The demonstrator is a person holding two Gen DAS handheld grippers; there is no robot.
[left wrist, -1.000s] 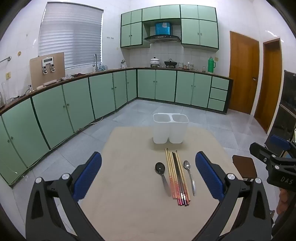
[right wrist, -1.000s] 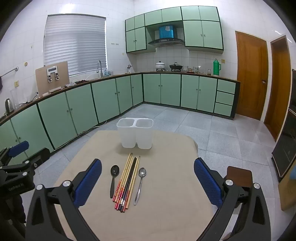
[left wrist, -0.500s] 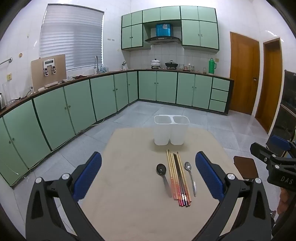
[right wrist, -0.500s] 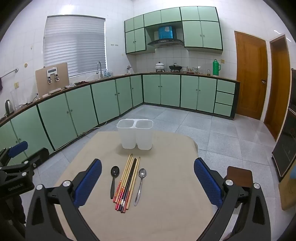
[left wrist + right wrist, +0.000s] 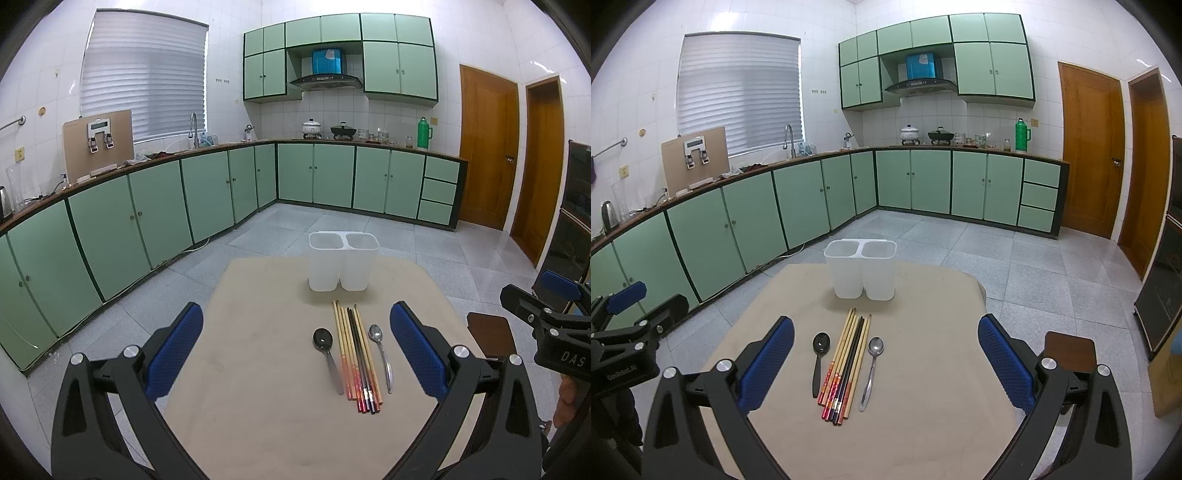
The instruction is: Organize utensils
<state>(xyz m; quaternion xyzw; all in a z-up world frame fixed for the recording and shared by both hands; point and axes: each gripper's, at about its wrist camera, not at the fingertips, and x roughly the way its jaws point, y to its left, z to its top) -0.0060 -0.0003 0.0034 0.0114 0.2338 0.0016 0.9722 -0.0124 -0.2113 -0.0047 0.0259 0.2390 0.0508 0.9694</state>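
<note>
Two spoons, black plastic (image 5: 820,341) and shiny metal (image 5: 875,347), flank long wooden chopsticks (image 5: 846,363) before the white two-cup holder (image 5: 860,273), ready for sorting; both hand-held grippers, left (image 5: 295,354) and right (image 5: 886,363), hover spread wide, empty.

We cannot see inside the white two-compartment holder (image 5: 343,264); its frosted walls hide the bottoms. The near edge of the table (image 5: 923,424) runs out of the picture behind the gripper frames. The brown stool (image 5: 1070,347) is half hidden by the right gripper's arm. The small jars (image 5: 975,140) on the far counter are too small for us to tell apart.
</note>
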